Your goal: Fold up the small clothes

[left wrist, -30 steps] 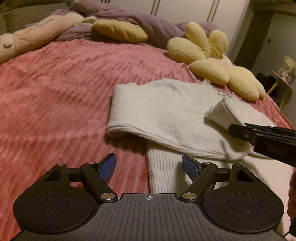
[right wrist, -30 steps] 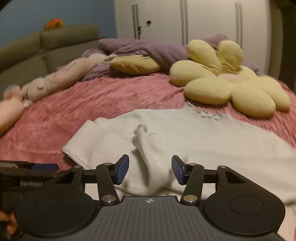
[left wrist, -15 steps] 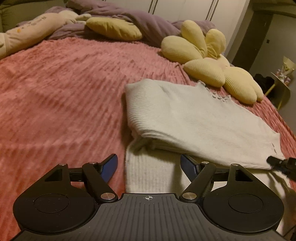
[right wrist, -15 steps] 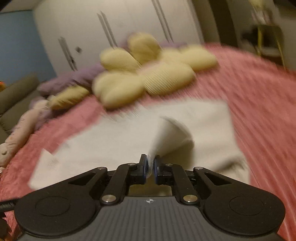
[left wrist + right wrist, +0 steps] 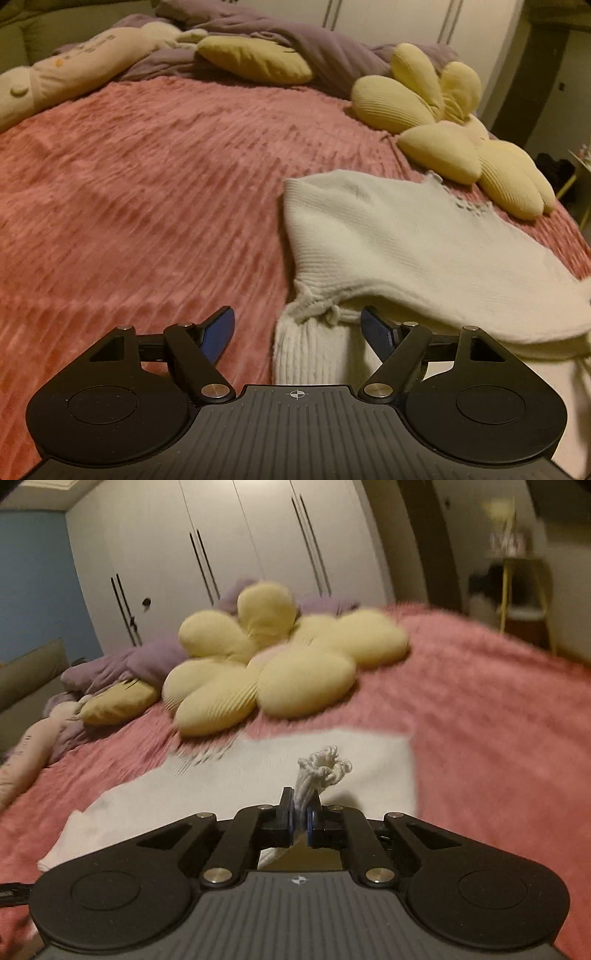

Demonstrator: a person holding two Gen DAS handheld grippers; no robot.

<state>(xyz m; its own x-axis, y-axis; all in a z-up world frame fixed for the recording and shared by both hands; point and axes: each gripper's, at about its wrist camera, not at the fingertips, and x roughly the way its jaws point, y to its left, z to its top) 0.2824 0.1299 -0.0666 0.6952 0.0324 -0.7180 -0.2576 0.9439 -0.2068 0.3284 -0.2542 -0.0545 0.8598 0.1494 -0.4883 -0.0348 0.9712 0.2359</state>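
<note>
**Pinching a frilled edge over the pink bedspread**

Lying on the pink ribbed bedspread, the cream knit garment sits to the right of the left wrist view, partly folded, with one layer draped over another. A ribbed part of it runs down toward the camera from beneath the upper layer.

Left gripper: jaws spread wide, blue pads showing. That ribbed part lies between the fingers, nearer the right one; whether either finger touches the knit cannot be told. Left finger is over bare bedspread.

Right gripper: jaws pressed nearly together, pinching a bunched, frilled edge of the cream knit garment. The frill sticks up just past the fingertips. The rest of the garment spreads flat on the bedspread beyond, blurred.

Surroundings:
- Yellow flower-shaped cushion just beyond the garment's far edge; in the left view its petals sit close to the frilled edge, nearly touching.
- Plain yellow pillow farther back, resting against a rumpled purple duvet.
- Long pale plush toy along the far left edge of the bed.
- White wardrobe doors behind the bed.
- Yellow-legged side table to the right, blurred.
</note>
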